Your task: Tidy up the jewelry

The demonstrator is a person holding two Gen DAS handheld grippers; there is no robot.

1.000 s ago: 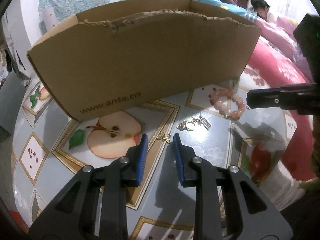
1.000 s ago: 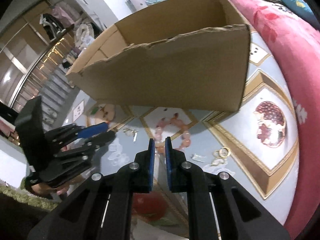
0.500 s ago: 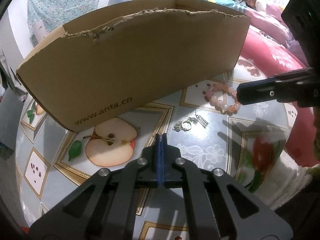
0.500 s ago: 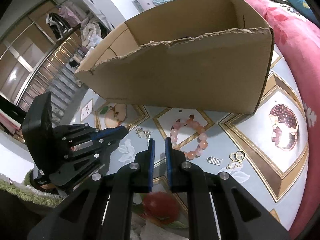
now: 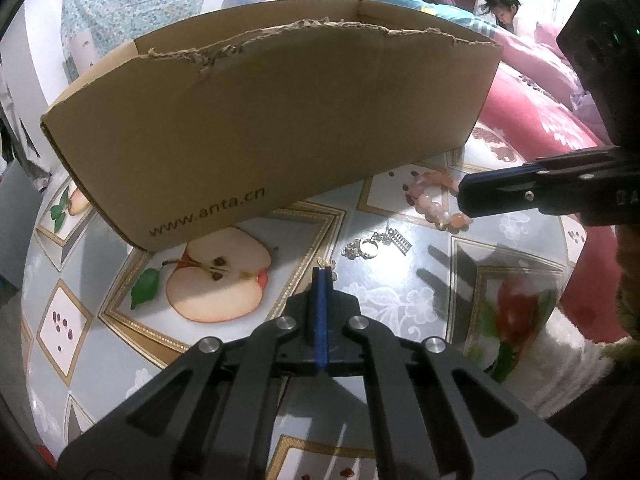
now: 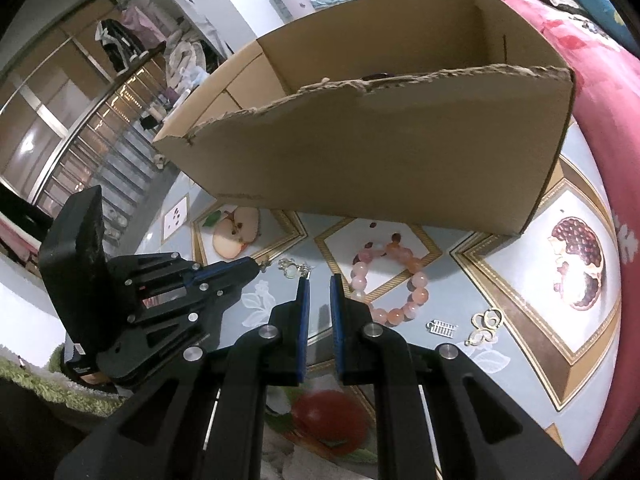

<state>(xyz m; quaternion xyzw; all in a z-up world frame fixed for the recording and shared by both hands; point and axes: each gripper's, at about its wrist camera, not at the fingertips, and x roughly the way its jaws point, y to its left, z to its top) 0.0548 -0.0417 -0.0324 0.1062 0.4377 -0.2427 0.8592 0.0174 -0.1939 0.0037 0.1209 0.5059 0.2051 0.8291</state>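
My left gripper (image 5: 325,270) is shut on a small gold charm (image 5: 327,263), whose tip pokes out past the blue pads just above the table; the right wrist view shows that gripper (image 6: 261,267) from the side. Close by lie a silver ring on a chain (image 5: 365,246) (image 6: 294,269) and a pink bead bracelet (image 5: 434,199) (image 6: 390,286). My right gripper (image 6: 318,280) hovers over the bracelet's left edge, jaws a narrow gap apart and empty; its tips (image 5: 464,200) show from the side. A silver abacus charm (image 6: 441,327) and gold earrings (image 6: 486,323) lie to the right.
An open cardboard box (image 5: 280,120) (image 6: 380,160) with a torn front rim stands just behind the jewelry. The table (image 5: 400,300) has a fruit-patterned cover. A red quilted bed (image 5: 532,120) borders it on the right, with two people sitting far back.
The left jaws closed on the gold charm that lay between them. The right gripper pulled back a little, so more of the table shows in its view.
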